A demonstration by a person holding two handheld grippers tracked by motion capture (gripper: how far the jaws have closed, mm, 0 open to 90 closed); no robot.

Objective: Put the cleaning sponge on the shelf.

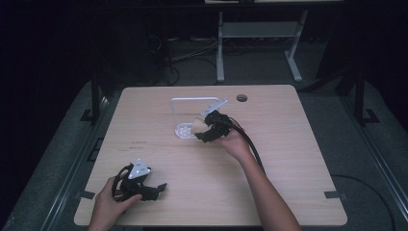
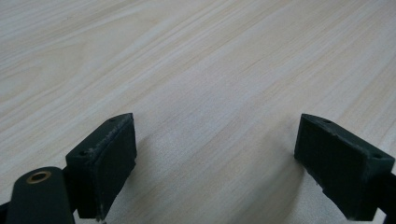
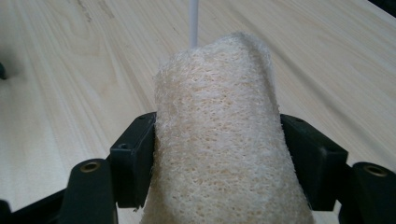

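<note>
Light wood table (image 1: 288, 159); white rack (image 1: 188, 120) standing on it.

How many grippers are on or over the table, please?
2. The left gripper rests near the table's front left edge, jaws open and empty. The right gripper is near the middle, by the white rack, and holds a loofah sponge.

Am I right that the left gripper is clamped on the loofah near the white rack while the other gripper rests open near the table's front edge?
Not quite: the right gripper clamps the loofah, as the right gripper view shows. The left gripper is the one resting open near the table's front edge; the white rack part is correct.
</note>
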